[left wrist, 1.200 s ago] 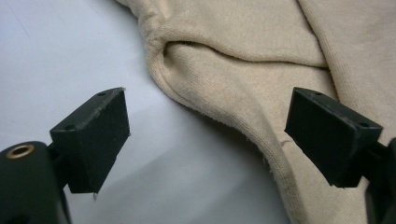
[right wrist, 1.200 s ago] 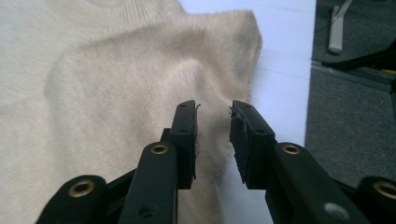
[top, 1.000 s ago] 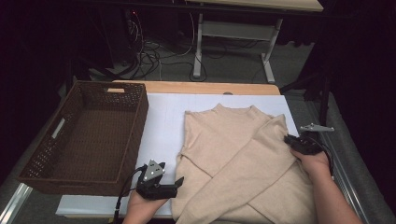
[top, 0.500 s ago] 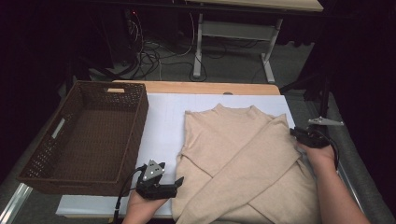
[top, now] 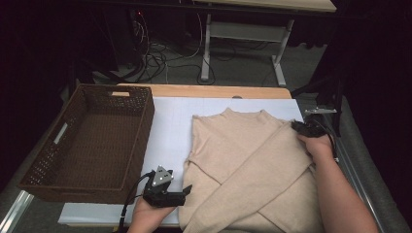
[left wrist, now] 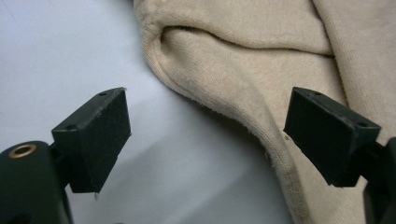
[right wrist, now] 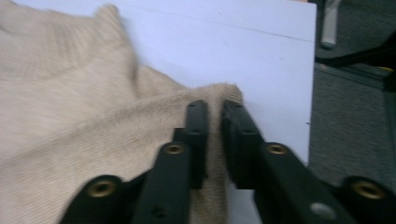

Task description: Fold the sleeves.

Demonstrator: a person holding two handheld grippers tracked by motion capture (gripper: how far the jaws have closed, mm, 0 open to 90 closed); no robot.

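A beige sweater lies flat on the white mat with its sleeves crossed over the body. My right gripper is at the sweater's right shoulder edge. In the right gripper view, my right gripper has just been closing and is now shut on a fold of the knit. My left gripper rests on the mat at the sweater's lower left edge. In the left gripper view, my left gripper stands open, with the sweater's hem just ahead of its fingers and one finger over the cloth.
A brown wicker basket stands on the left of the table, close to the mat. The table's right edge drops to grey floor just beside my right gripper. Desk legs and cables lie beyond the far wooden edge.
My right hand has moved away from the person along the sweater's right side, taking the pinched fold with it. The left hand has stayed put.
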